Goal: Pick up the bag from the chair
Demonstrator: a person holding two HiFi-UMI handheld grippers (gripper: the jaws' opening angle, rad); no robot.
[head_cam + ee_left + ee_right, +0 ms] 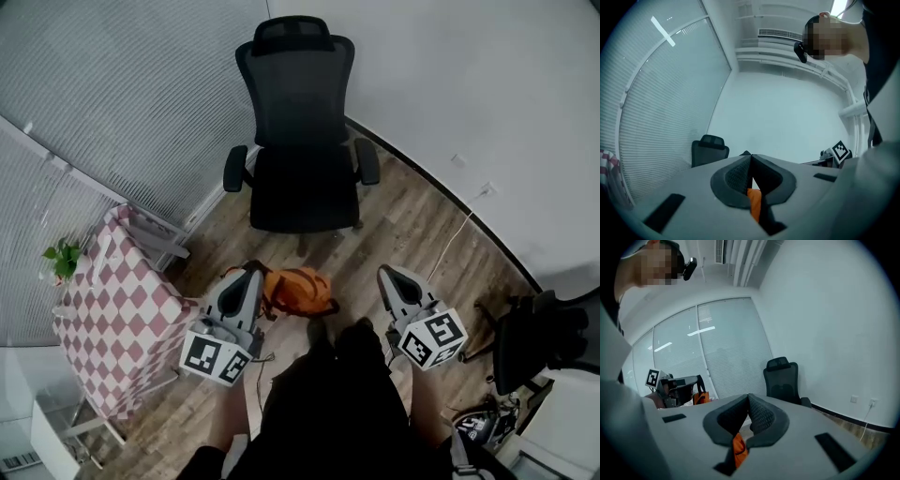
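The black office chair [302, 141] stands against the wall with nothing on its seat; it also shows as the chair [708, 147] and the chair [782, 378] in the two gripper views. The orange bag [298, 291] hangs above the wood floor in front of it, right beside my left gripper [251, 272]. In the right gripper view the bag [699, 398] dangles by a black strap from the left gripper [675, 383]. My left gripper [750, 161] is shut, with orange showing low between its jaws. My right gripper [386, 274] is shut and apart from the bag; a small orange bit shows under the right gripper [749, 399].
A table with a red-and-white checked cloth [117, 300] stands at the left, with a small plant [62, 255] at its far end. Another dark chair [539, 337] is at the right. A white cable [459, 234] runs down from a wall socket. Window blinds line the left wall.
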